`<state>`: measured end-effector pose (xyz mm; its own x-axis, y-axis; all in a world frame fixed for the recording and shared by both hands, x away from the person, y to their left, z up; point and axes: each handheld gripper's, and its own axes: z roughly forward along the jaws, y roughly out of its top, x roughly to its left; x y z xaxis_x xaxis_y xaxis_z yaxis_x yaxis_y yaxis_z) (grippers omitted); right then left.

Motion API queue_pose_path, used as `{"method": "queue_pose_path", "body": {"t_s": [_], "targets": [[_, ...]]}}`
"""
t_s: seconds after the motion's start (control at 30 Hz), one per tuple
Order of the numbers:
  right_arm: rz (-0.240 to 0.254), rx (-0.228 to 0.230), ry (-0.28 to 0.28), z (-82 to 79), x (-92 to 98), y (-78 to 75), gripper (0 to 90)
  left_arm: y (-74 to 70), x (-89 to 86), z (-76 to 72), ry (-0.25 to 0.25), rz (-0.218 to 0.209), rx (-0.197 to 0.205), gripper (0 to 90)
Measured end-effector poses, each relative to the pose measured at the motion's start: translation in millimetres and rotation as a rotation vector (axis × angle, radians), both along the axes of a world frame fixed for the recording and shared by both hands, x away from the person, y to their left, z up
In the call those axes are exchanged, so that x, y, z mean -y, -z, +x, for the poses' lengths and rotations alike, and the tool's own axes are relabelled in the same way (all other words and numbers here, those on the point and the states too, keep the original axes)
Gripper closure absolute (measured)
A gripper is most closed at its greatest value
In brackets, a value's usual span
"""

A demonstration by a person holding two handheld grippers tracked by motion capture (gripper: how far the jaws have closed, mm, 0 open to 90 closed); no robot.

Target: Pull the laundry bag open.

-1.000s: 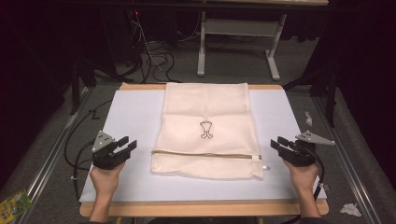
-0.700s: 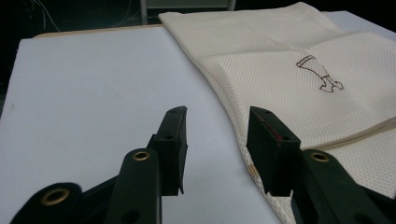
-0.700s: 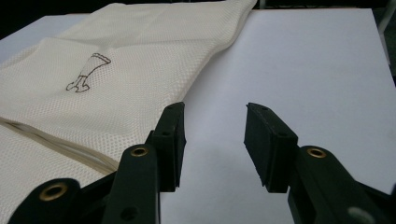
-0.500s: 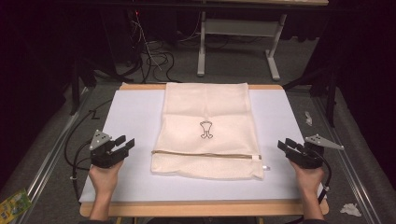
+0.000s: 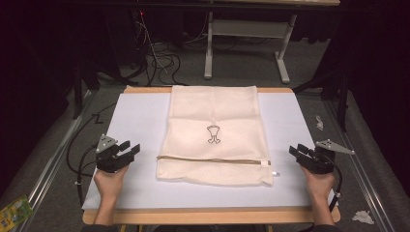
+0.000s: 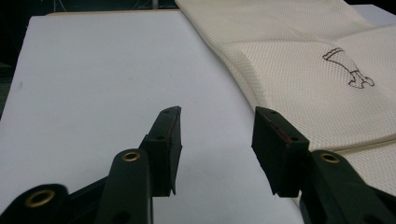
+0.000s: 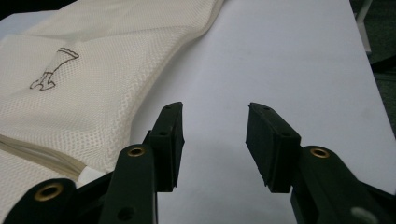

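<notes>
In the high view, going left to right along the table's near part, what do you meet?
Left gripper → mesh bag → zipper pull → right gripper, both grippers open and empty over the white mat.

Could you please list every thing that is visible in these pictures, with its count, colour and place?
mesh bag: one, cream, flat in the middle of the table, with a small dark drawing on it and a zipper across its near part.
table cover: one, white, on the wooden table top, under the bag.
table: one, light wood edge visible around the cover.
desk frame: one, pale grey, on the floor behind the table.
cables: several, black, on the floor at the far left.
packet: one, green and yellow, floor at near left.
crumpled scrap: one, white, floor at near right.
left gripper: one, black, left of the bag, jaws open, nothing between them.
right gripper: one, black, right of the bag, jaws open, nothing between them.
</notes>
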<state>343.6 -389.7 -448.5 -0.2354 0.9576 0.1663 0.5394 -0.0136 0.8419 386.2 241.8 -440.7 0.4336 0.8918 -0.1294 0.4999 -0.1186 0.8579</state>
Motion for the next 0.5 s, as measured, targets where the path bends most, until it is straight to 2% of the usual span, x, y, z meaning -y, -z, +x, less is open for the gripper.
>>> {"method": "queue_pose_path", "body": {"t_s": [0.1,0.17,0.27,0.5], "targets": [[0.004,0.0,0.008,2.0,1.8,2.1,55.5,4.3,3.9,4.3,0.002,0.024,-0.01,52.1],[-0.01,0.003,0.016,3.2,1.8,4.3,55.3,6.7,6.0,6.8,0.002,0.029,-0.015,52.0],[-0.005,-0.007,0.021,4.6,2.4,7.7,54.8,7.9,8.4,9.3,0.012,0.004,-0.024,53.5],[-0.016,-0.019,0.026,9.4,1.3,11.7,54.8,11.0,12.2,16.0,0.001,0.011,-0.028,53.3]]}}
